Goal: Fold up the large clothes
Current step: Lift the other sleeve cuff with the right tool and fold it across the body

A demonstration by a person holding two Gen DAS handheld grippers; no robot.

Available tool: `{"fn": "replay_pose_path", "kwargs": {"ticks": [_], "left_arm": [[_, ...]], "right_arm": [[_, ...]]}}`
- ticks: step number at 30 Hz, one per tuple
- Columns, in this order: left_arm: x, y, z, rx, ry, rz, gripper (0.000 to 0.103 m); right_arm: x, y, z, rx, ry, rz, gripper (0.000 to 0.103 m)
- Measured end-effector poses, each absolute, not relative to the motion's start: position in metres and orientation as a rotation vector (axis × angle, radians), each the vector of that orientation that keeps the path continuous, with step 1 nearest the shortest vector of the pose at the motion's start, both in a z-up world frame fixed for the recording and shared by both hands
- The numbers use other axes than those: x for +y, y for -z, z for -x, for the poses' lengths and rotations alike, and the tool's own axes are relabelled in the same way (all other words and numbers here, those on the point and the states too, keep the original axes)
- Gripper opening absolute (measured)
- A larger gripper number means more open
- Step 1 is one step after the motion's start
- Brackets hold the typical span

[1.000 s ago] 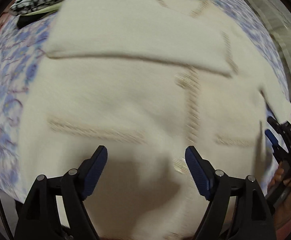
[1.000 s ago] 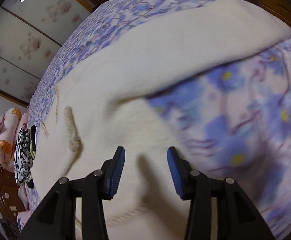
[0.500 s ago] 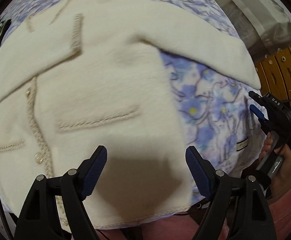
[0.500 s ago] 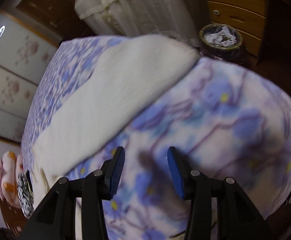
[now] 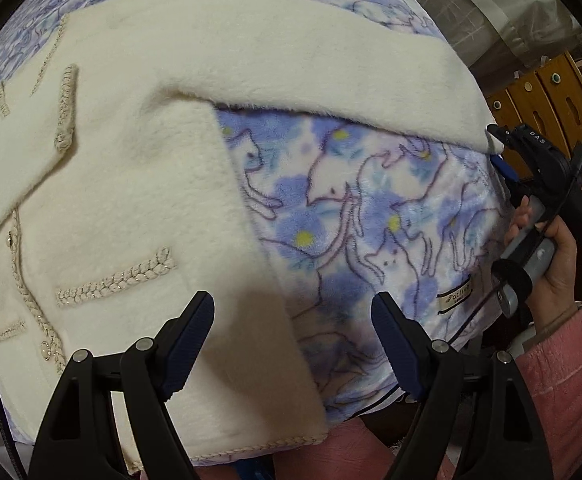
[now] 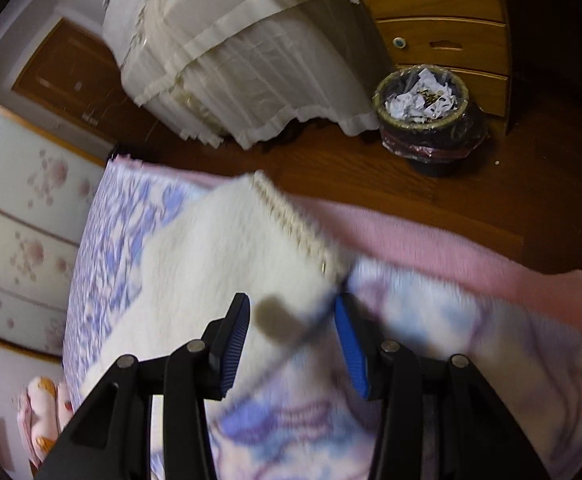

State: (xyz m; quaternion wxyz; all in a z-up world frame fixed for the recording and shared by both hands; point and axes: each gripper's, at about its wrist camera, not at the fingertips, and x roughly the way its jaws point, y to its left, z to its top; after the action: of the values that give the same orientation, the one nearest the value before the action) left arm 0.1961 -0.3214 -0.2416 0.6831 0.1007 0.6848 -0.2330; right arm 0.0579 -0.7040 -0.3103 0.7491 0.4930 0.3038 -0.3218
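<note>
Right wrist, cream jacket (image 6: 227, 256) sleeve cuff ahead of parted jaws

Coat (image 5: 139, 184): cream, fuzzy matt cloth with braided cord trim. Blanket (image 5: 363, 216): soft plush fleece, blue floral print. Tongs pads (image 5: 189, 336): ribbed blue plastic on matt black arms. Drawers (image 6: 443, 36): smooth wood. Floor (image 6: 431, 196): dark glossy wood.

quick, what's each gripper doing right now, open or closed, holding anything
Left gripper: open, holding nothing, above the cream coat.
Right gripper: open, at the sleeve cuff, not gripping it.
</note>
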Motion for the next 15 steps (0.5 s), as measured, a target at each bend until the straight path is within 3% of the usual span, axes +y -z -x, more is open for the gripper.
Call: {"fn": "replay_pose_path", "kwargs": {"ticks": [4, 6, 9, 15], "left_arm": [[-0.323, 0.248, -0.200, 1.546, 0.517, -0.211, 0.080], [-0.318, 0.247, -0.203, 1.542, 0.511, -0.199, 0.080], [-0.307, 0.248, -0.209, 1.531, 0.500, -0.177, 0.080], [-0.262, 0.246, -0.221, 1.507, 0.461, -0.120, 0.080]], "right_arm": [[-0.710, 0.312, -0.060, 0.650, 0.726, -1.116, 0.040], [-0.710, 0.311, -0.058, 0.655, 0.764, -1.117, 0.019], [-0.707, 0.306, -0.052, 0.612, 0.754, -1.153, 0.009], [-0.683, 0.263, -0.060, 0.558, 0.789, -1.015, 0.007]]}}
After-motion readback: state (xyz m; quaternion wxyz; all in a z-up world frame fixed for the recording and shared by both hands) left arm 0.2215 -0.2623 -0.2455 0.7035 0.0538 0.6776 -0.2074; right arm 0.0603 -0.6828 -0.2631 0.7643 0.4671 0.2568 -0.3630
